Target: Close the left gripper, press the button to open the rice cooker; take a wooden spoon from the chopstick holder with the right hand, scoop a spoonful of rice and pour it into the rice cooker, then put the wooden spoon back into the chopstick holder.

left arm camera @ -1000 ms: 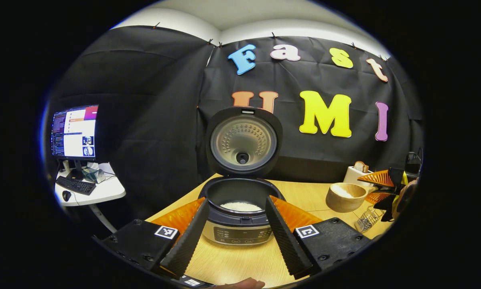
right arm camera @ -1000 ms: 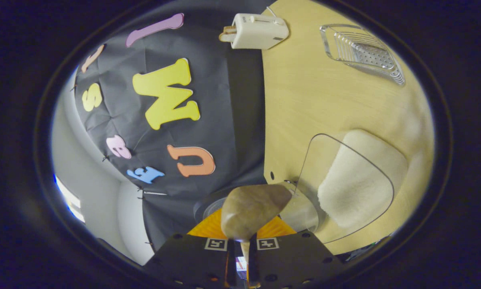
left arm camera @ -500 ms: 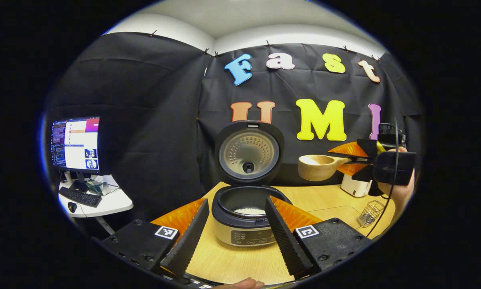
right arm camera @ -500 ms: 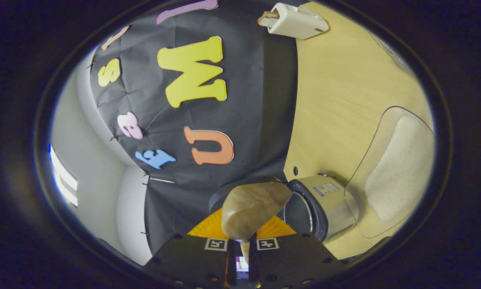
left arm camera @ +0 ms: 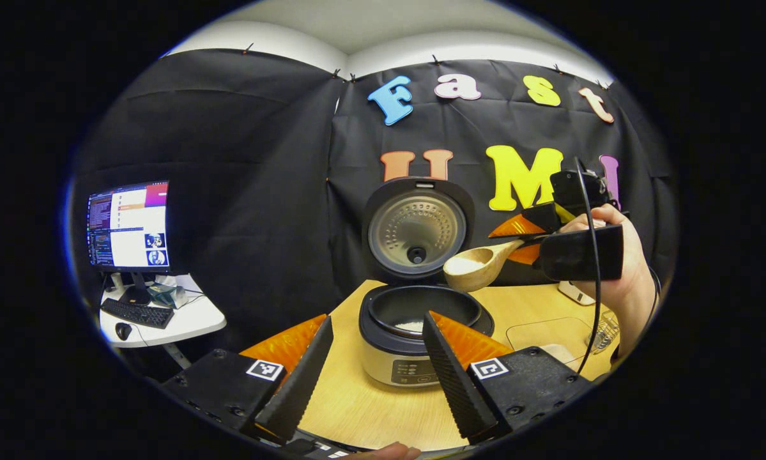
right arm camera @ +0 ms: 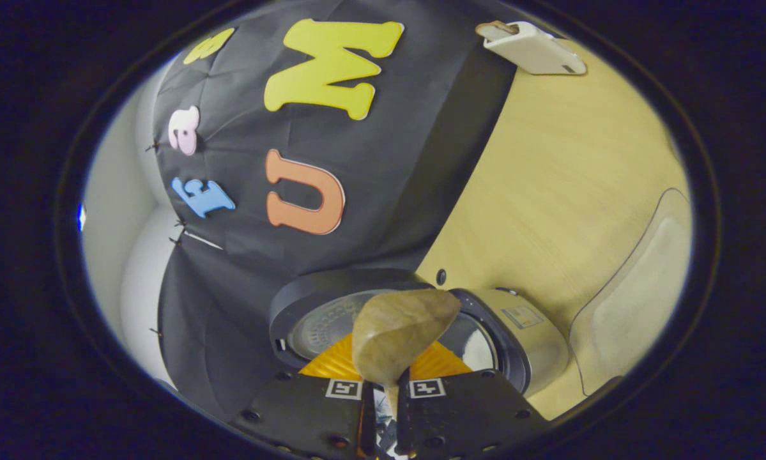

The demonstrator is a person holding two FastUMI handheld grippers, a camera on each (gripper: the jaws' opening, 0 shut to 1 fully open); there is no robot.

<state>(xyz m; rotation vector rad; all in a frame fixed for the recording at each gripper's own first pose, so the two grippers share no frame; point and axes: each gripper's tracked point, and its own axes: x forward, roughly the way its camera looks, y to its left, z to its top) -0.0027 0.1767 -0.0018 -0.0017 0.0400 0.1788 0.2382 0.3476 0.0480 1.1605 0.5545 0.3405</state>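
The rice cooker stands open on the wooden table, its lid upright and some white rice in the pot. My left gripper is open, its fingers on either side of the cooker's front and well short of it. A wooden spoon carrying rice hangs just above and to the right of the pot rim. My right gripper, held by a hand, is shut on the spoon's handle. In the right gripper view the spoon's bowl lies over the cooker and its lid, above my right gripper.
A clear container of rice sits on the table beside the cooker, a white toaster by the wall. A wire holder stands at the right edge. A monitor and keyboard are on a side desk at left.
The right gripper has carried the rice-filled spoon up from the container and leftward, to the cooker's right rim. The left gripper stays open and has shifted slightly left.
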